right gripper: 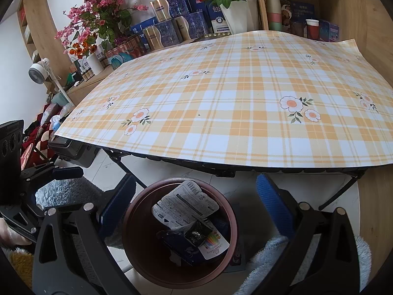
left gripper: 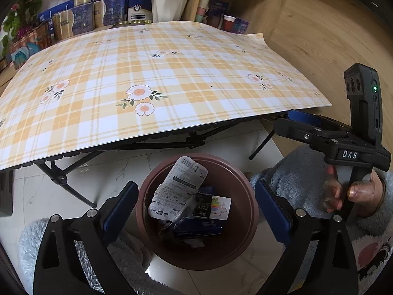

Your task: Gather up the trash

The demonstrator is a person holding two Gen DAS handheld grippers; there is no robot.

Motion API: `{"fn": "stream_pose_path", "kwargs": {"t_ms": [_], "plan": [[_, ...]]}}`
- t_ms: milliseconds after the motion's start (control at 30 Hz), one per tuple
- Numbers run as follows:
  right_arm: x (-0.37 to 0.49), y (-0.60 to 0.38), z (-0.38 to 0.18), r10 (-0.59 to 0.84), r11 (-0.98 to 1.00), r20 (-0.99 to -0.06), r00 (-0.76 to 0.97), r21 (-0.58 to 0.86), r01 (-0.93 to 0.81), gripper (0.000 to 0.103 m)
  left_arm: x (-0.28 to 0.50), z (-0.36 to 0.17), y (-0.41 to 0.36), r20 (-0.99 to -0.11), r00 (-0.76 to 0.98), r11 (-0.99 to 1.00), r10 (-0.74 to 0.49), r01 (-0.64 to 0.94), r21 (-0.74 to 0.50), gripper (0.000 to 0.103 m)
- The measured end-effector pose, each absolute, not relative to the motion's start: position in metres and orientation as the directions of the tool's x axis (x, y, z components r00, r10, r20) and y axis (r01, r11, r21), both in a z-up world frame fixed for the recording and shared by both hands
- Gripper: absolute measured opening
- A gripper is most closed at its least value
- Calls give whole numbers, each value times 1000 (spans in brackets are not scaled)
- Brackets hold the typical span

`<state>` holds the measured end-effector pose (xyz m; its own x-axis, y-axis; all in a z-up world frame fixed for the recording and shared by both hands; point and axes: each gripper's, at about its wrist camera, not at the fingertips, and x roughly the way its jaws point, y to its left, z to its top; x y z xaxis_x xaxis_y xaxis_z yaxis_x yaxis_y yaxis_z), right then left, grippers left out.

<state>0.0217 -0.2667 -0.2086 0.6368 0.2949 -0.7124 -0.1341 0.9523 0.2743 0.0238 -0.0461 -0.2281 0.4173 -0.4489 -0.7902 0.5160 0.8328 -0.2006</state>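
The trash (left gripper: 186,196) lies piled inside a brown round bin (left gripper: 245,221) on the pale tiled floor (left gripper: 245,142), just in front of a folding table whose top is covered by a yellow plaid cloth (left gripper: 159,78) with daisy prints. On top of the pile sits a crumpled white printed wrapper (left gripper: 181,184), leaning up toward the bin's far wall; beneath it are a white card with coloured stripes (left gripper: 219,207) and a dark blue packet (left gripper: 196,231).

The left gripper (left gripper: 194,211) is tilted downward over the bin, its blue-padded fingers (left gripper: 120,201) spread wide to either side of the rim, with nothing between them and touching no trash. The right gripper (right gripper: 196,211) points down at the same bin from the other side, its blue pads (right gripper: 272,204) likewise wide apart and empty. In the left wrist view a hand (left gripper: 348,191) in a fluffy grey sleeve (left gripper: 294,172) grips the right gripper's handle, fingers curled round it.

Behind the table stand boxes, flowers and a white vase (left gripper: 167,5) along a wooden shelf
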Motion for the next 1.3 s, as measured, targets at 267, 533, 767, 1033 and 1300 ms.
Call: {"fn": "stream_pose_path", "kwargs": {"t_ms": [267, 533, 767, 1033, 1300], "plan": [[22, -267, -209, 296, 952, -713, 636, 275, -134, 97, 24, -228, -45, -788, 426, 839, -445, 505, -201, 94], [28, -267, -196, 283, 958, -721, 633, 245, -149, 97, 28, -191, -27, -704, 574, 883, -419, 437, -169, 96], [42, -283, -103, 197, 980, -634, 748, 159, -123, 97, 47, -100, -19, -524, 745, 905, -413, 398, -149, 97], [42, -292, -24, 109, 993, -575, 811, 91, -69, 97, 41, -12, -38, -374, 841, 914, -390, 404, -46, 97], [35, -287, 5, 80, 996, -549, 832, 73, -48, 97, 29, 16, -48, -322, 880, 928, -350, 372, 7, 97]]}}
